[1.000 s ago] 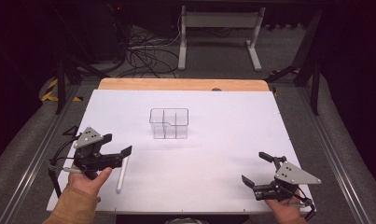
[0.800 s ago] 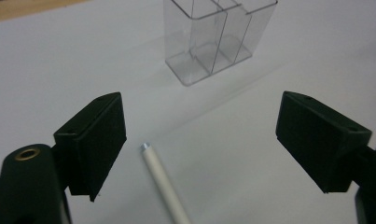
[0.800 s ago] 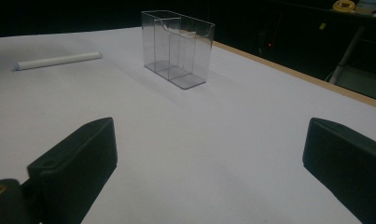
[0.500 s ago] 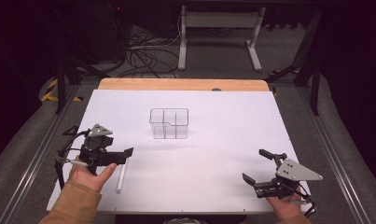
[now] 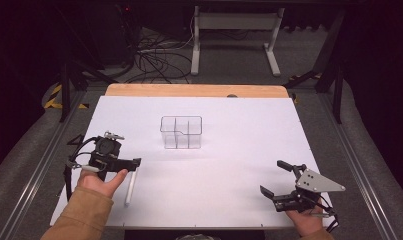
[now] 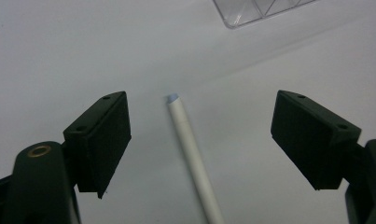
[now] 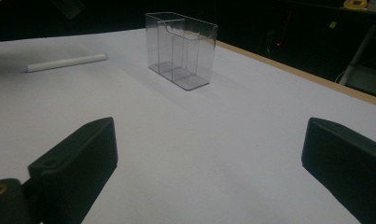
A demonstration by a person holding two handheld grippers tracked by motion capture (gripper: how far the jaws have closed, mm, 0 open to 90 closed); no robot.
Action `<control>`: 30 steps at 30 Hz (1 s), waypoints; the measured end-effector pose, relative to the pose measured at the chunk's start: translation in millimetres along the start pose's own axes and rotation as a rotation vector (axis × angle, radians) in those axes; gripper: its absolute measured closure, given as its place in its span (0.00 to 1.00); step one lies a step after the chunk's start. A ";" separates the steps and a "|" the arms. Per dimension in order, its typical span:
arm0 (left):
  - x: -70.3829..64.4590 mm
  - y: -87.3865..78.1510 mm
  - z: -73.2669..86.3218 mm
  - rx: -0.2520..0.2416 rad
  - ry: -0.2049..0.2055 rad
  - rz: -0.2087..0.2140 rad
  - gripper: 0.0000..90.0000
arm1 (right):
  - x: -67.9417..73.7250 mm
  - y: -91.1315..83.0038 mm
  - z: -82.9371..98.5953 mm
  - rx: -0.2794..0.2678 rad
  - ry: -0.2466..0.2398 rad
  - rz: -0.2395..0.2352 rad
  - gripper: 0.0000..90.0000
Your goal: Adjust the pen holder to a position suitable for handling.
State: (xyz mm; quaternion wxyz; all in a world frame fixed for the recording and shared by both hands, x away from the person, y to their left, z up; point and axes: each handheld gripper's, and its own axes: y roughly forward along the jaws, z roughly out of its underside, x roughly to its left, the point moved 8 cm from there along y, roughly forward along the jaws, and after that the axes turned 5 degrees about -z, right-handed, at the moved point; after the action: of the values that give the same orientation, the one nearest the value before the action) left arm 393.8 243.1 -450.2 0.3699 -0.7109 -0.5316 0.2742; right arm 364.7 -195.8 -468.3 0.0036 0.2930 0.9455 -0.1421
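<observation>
White cylindrical stick (image 6: pixel 190 154) lies between the wide-open left hand-held gripper (image 6: pixel 199 140); right hand-held gripper (image 7: pixel 209 172) open, empty.

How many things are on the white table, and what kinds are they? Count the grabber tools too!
White stick: 1
Clear plastic box with compartments: 1
Grabber tools: 2, the left gripper and the right gripper
Total: 4
</observation>
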 end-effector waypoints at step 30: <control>7.8 17.3 11.7 0.198 -0.112 -0.007 0.24 | 13.3 -2.4 -4.3 -0.022 -0.013 -0.039 0.05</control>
State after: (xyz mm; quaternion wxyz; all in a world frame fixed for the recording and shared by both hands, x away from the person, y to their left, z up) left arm 396.4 250.5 -471.1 0.4090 -0.6525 -0.5242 0.3637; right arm 352.7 -189.2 -464.7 0.0102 0.2735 0.9525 -0.1334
